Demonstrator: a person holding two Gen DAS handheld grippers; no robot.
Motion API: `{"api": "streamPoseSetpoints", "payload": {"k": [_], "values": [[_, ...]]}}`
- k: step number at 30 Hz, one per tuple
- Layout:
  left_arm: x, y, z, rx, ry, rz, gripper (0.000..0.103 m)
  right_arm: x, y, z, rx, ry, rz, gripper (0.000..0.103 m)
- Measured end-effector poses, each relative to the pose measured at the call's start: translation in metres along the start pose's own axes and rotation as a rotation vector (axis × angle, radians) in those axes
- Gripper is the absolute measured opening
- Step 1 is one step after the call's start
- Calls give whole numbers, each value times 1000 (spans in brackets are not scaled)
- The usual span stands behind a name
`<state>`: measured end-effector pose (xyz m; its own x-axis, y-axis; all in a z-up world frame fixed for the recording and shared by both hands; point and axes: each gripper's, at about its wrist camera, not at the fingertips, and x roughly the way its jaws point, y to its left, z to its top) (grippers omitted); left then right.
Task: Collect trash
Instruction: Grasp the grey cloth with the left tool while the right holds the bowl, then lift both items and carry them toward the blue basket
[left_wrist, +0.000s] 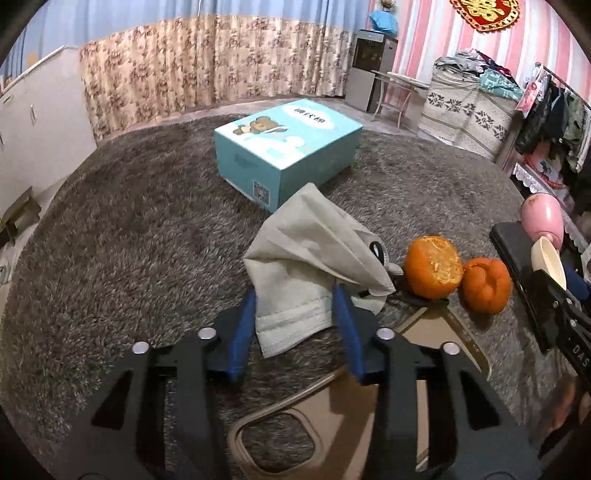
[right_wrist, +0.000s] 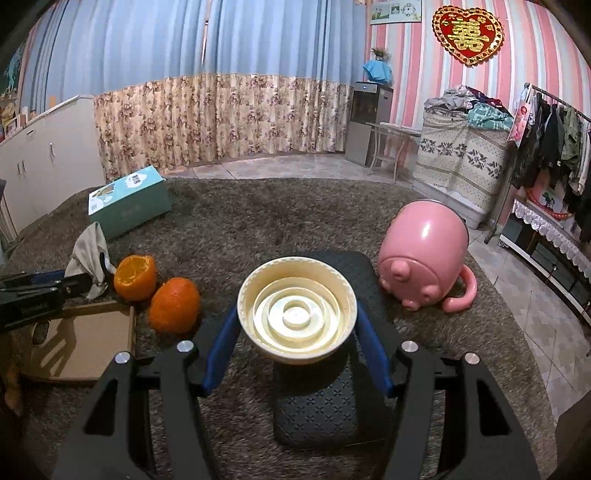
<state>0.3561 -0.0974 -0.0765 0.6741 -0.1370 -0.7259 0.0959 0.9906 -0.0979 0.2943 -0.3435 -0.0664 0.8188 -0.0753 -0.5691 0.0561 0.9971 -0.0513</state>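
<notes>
— Nearest to us, what did we have in the left gripper (left_wrist: 295, 295)?

— We were pinching a used face mask (left_wrist: 314, 254) between its blue fingers, and the mask hung bunched above the cardboard box (left_wrist: 332, 424) that sat under the gripper on the shaggy carpet (left_wrist: 129, 240). We judged the box to be the trash bin, so holding the mask over its open flaps made sense.

— And the right gripper (right_wrist: 297, 325)?

— Its jaws were clamped on a cream ribbed lid (right_wrist: 297, 314), rim gripped on both sides, above a dark patterned pad (right_wrist: 317, 410). It was lifted clear, probably the next piece for the box.

— What was still lying about?

— Two pieces of orange peel (right_wrist: 155, 291) were lying just beside the box's far corner, one touching the other. The pink pig mug (right_wrist: 424, 258) was on its side at the pad's far right corner.

— Room to move?

— Between the peel and the lid the carpet was bare, so we had a lane toward the box. Farther back, the teal carton (left_wrist: 284, 147) stood well apart, and the carpet's far edge met tiled floor.
</notes>
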Motion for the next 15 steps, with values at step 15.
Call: {"api": "streamPoseSetpoints", "payload": {"k": [15], "values": [[-18,16,-5,-68,-79,-44,33,-7,11,0,-35,-30,-37,61]]}}
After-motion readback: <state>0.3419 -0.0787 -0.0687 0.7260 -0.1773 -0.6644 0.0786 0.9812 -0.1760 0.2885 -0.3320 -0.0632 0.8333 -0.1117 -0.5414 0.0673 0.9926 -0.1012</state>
